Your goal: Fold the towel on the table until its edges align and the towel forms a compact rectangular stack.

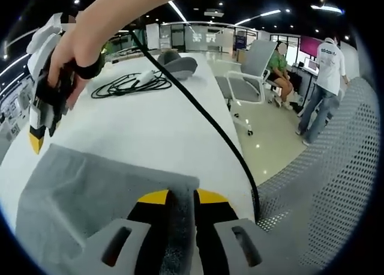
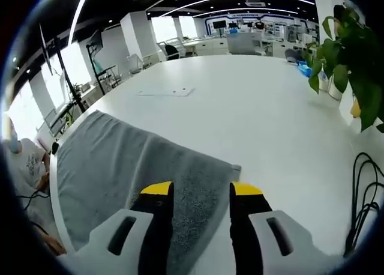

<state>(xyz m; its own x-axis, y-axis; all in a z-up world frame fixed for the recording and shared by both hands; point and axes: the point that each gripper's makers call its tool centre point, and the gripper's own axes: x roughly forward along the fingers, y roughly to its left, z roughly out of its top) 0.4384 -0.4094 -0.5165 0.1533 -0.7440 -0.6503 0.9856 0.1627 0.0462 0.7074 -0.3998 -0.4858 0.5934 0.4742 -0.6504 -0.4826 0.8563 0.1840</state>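
A person (image 1: 329,65) stands far off on the right in a white shirt. The back of the shirt has small dark letters on it that look like "adidas". They are blurry, so I am not sure. I can read no other words.

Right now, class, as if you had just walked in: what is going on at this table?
A person is folding a grey towel on a white table, using a two-jaw gripper in each hand. The left gripper appears to have its jaws closed on a fold of the towel near the table edge. The right gripper has its jaws apart, over the towel's edge. The towel lies partly folded, its edges not yet aligned. A coiled black cable lies farther back on the table.
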